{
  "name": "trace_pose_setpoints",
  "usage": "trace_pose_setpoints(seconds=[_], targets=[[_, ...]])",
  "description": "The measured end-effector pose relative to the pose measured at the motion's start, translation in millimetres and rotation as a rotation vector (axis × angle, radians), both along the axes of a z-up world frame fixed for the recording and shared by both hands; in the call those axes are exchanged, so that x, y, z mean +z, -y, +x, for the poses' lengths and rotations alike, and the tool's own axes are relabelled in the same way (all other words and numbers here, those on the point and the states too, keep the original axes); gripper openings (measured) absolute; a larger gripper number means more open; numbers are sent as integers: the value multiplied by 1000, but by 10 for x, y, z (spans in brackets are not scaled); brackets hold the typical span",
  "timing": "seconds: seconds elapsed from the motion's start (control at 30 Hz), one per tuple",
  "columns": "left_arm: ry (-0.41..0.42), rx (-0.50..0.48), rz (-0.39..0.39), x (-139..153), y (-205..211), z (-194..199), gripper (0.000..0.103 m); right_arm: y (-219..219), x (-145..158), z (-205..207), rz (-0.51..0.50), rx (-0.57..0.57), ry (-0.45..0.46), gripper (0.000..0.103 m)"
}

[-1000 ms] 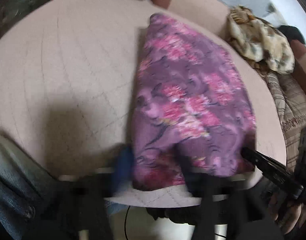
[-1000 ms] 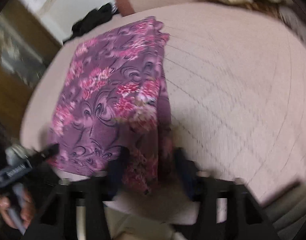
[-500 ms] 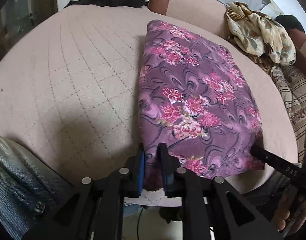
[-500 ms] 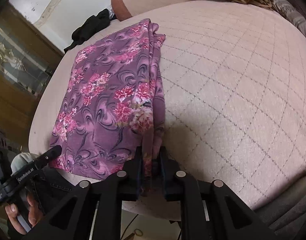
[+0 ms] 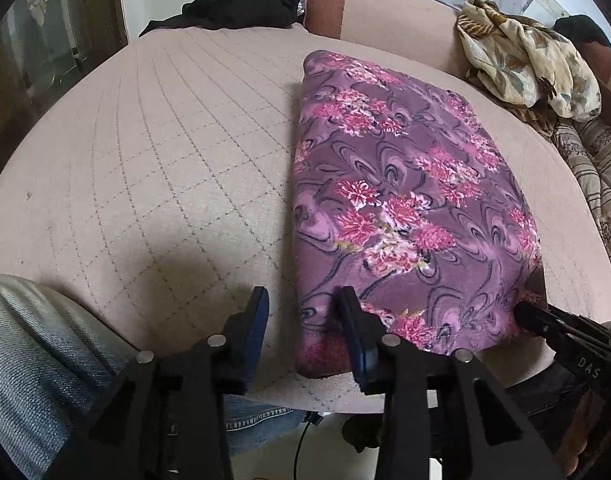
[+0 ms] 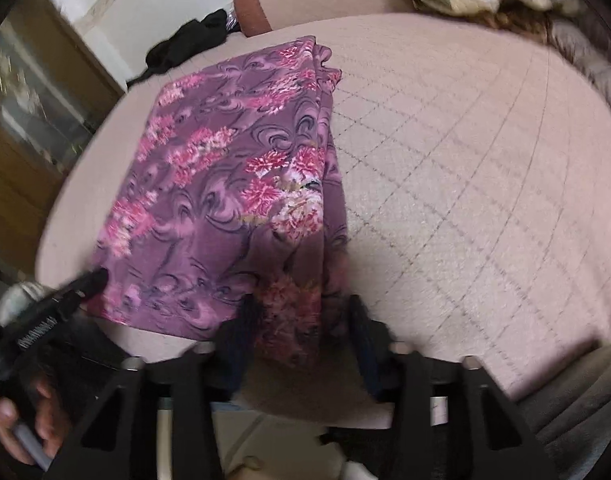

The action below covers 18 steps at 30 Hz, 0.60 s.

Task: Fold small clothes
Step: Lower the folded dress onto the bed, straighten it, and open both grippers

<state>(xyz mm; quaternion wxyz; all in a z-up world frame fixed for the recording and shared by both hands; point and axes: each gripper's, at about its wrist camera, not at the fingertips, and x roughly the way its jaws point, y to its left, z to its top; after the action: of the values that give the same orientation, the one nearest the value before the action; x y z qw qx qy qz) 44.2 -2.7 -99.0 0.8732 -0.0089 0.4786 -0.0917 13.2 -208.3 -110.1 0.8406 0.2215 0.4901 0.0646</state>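
Both wrist cams sit low at the near edge of the quilted pink cushion (image 5: 153,168), angled down and forward, close in. Left cam looks from the folded purple floral cloth's (image 5: 405,208) left, right cam from its right; both share it.

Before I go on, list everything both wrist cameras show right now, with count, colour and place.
Folded garment: one, purple with pink flowers, on the cushion's near side.
Cushion: one, pale pink, quilted, underneath.
Black clothing: one heap, far edge.
Floral cloth: one heap, cream and brown, far right.
Striped fabric: beige, right edge.
Cabinet: wooden, glass-fronted, left.
Left claw: black, jaws just opening, astride the garment's near left corner.
Right claw: black, just opening, garment between.
Jeans leg: blue, lower left.
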Motion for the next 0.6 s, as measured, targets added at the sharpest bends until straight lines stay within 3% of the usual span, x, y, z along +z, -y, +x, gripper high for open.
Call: trace_pose_setpoints(seconds=[0.07, 0.23, 0.3, 0.37, 0.5, 0.57, 0.6], targets=[[1, -24, -34, 24, 7, -16, 5, -15, 23, -3, 20, 19, 12, 18], [17, 5, -118, 133, -127, -68, 4, -56, 224, -109, -54, 1, 80, 15], [-53, 12, -123, -8, -142, 24, 4, -41, 113, -67, -46, -1, 39, 15], [-63, 13, -128, -15, -146, 36, 4, -15, 34, -41, -9, -4, 7, 16], [1, -3, -78, 120, -73, -89, 6, -9, 200, -113, -30, -25, 36, 24], [-2, 7, -61, 155, -65, -151, 6, -5, 262, -226, -11, -49, 47, 43], [-3, 7, -66, 183, -69, -199, 11, -15, 288, -291, 6, -52, 49, 47]])
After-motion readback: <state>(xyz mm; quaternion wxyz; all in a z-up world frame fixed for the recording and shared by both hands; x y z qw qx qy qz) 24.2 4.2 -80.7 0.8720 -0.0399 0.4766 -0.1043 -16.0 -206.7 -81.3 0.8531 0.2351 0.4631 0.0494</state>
